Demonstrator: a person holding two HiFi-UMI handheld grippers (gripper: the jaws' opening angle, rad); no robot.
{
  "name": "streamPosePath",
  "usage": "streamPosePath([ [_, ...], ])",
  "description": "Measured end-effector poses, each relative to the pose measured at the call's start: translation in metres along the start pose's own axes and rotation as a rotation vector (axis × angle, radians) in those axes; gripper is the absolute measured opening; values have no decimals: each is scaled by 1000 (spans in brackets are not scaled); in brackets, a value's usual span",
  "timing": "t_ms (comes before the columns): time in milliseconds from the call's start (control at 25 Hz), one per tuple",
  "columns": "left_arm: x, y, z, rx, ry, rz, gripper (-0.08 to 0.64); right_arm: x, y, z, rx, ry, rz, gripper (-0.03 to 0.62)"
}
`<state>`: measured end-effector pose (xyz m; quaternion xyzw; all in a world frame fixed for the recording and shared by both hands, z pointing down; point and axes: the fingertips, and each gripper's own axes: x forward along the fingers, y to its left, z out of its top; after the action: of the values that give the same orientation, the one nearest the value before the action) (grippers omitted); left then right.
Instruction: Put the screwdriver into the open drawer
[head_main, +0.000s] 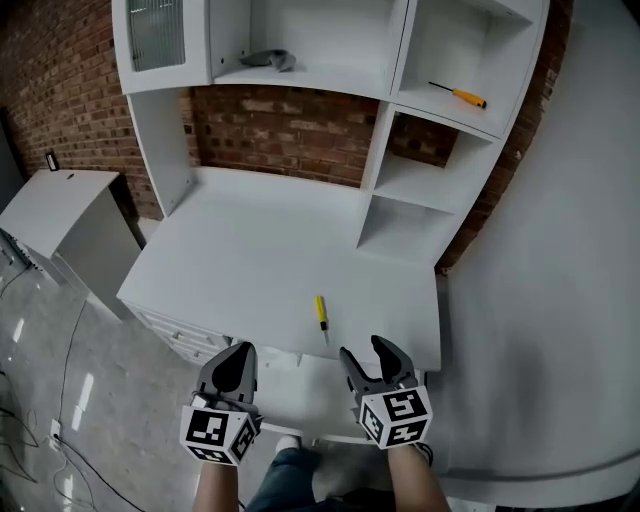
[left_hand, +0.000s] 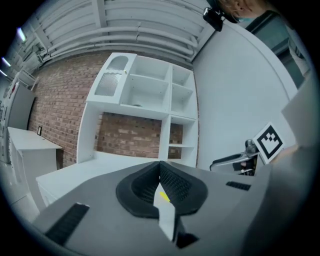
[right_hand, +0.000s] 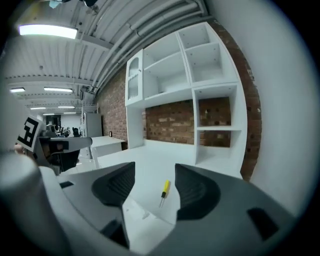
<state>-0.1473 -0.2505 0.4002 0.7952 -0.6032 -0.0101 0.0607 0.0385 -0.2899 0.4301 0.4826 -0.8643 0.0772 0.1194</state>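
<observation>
A yellow-handled screwdriver (head_main: 320, 311) lies on the white desk (head_main: 240, 250) near its front edge, tip toward me. Just below that edge a white open drawer (head_main: 305, 395) juts out between my two grippers. My right gripper (head_main: 367, 352) is open and empty, a little right of and short of the screwdriver. In the right gripper view the screwdriver (right_hand: 164, 190) shows through the gap of the right gripper (right_hand: 155, 184), farther off on the desk. My left gripper (head_main: 240, 352) hangs left of the drawer with its jaws together, and the left gripper (left_hand: 159, 165) is shut on nothing.
The white hutch holds an orange-handled screwdriver (head_main: 461, 96) on an upper right shelf and a grey cloth (head_main: 268, 60) on the top middle shelf. A low white cabinet (head_main: 60, 210) stands at left. A plain wall (head_main: 560, 300) closes the right side. Cables lie on the floor (head_main: 40, 440).
</observation>
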Motion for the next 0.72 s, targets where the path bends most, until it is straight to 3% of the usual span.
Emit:
streamPosePath([
  [400, 73, 59, -41, -37, 122, -65, 12, 154, -10, -82, 26, 307, 4, 217],
  [720, 99, 85, -70, -74, 196, -85, 12, 218, -30, -135, 55, 509, -47, 162],
])
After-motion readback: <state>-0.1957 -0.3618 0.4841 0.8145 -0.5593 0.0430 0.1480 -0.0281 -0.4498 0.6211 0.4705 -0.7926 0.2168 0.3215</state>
